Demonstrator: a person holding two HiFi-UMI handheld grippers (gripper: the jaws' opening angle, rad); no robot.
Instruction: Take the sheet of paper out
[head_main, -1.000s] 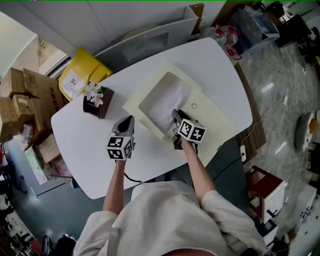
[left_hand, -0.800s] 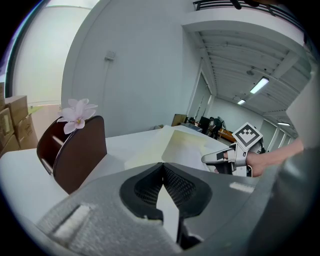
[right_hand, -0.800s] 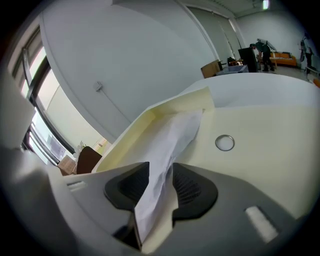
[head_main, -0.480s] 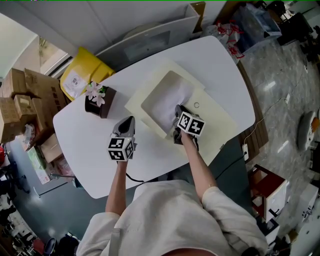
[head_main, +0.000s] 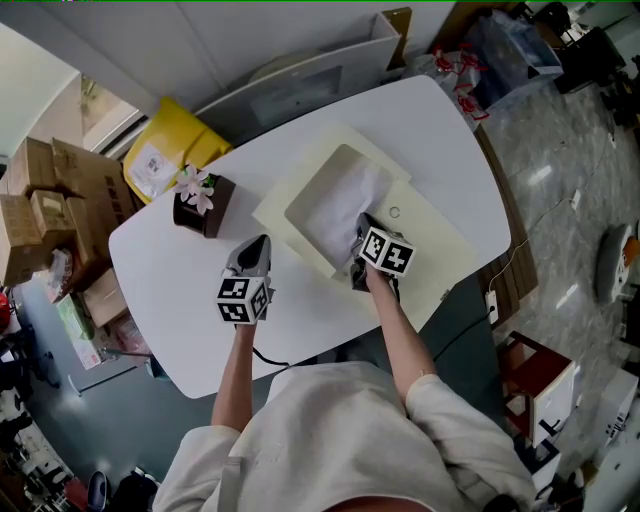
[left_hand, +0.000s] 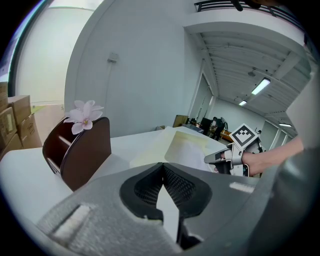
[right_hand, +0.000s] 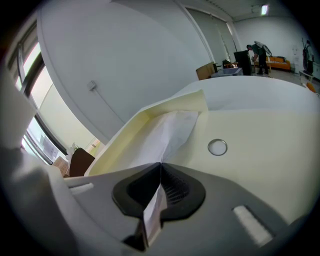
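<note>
Since the sheet of paper (head_main: 335, 200) is thin and floppy, right tool (head_main: 361, 226) is closing on its near edge, so pull gently; left tool (head_main: 261, 241) sits pinched together, empty.

The room is evenly bright. Ceiling strip lights (left_hand: 260, 86) glow in the left gripper view, and daylight comes through a window (right_hand: 42, 120) in the right gripper view. The white table (head_main: 170, 290) carries only soft shadows. Both gripper views bend and darken at their rims, and the left gripper (left_hand: 162, 167) looks soft up close.
</note>
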